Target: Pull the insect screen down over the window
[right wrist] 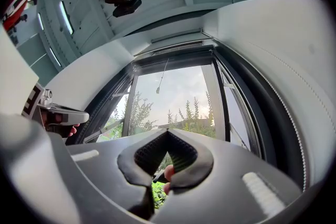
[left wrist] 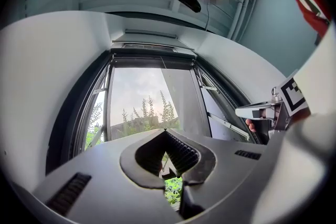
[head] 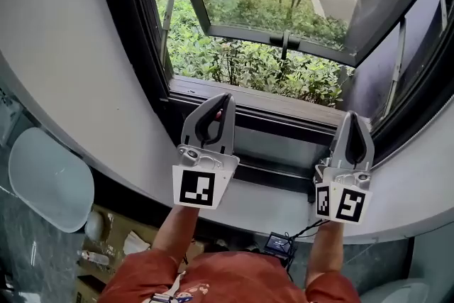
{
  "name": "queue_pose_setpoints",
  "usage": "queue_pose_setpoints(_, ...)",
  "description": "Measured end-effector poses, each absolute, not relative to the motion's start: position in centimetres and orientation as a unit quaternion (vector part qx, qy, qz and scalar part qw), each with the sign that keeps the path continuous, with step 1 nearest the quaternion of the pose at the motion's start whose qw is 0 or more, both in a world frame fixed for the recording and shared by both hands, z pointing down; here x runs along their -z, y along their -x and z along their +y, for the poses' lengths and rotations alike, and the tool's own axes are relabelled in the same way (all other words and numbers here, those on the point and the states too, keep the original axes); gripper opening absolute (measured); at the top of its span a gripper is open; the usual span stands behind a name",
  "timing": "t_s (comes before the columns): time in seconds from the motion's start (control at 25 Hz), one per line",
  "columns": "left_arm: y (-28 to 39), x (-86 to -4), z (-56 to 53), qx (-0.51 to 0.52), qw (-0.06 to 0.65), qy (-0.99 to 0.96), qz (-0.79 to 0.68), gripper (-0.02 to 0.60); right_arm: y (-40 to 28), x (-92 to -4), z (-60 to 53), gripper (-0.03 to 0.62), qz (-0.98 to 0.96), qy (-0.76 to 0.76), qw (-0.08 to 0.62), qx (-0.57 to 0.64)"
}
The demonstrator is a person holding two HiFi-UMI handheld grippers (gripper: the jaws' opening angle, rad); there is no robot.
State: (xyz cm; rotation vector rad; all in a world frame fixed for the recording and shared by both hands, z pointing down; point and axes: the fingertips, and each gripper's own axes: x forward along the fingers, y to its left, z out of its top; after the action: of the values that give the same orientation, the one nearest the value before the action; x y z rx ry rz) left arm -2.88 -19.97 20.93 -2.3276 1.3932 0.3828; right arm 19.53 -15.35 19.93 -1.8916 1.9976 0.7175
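Reaching for the screen is the step in hand, as far as you can judge: nothing has been pulled down yet and the window opening [head: 284, 3] stands bare onto the shrubs outside. Your left gripper [head: 215, 100] and right gripper [head: 352, 117] sit at lower centre and lower right of the head view, just in front of the sill [head: 234, 91]. Both have their jaws closed together with nothing between them.

The insect screen [left wrist: 150, 60] appears to be rolled away in the dark housing along the top of the opening. It shows at upper centre of the left gripper view, well above the closed jaw tips. In the right gripper view a thin pull cord [right wrist: 161, 77] hangs from that housing, just left of centre, also well clear of your jaws. The head view does not reach the top of the frame at all.

Your next move calls for raising one gripper to the cord or the screen's bottom edge. You would need to part its jaws first, close on it squarely, then draw straight down toward the sill so the screen tracks evenly.
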Motion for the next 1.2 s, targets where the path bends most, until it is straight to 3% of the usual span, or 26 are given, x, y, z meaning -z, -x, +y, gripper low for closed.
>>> queue_pose_setpoints(1.2,3.1,-9.6,-20.8,-0.187,0.303,0.795,0.492,0.006,-18.9,-8.3,-14.9,0.009,0.651,0.634,0.173,-0.38)
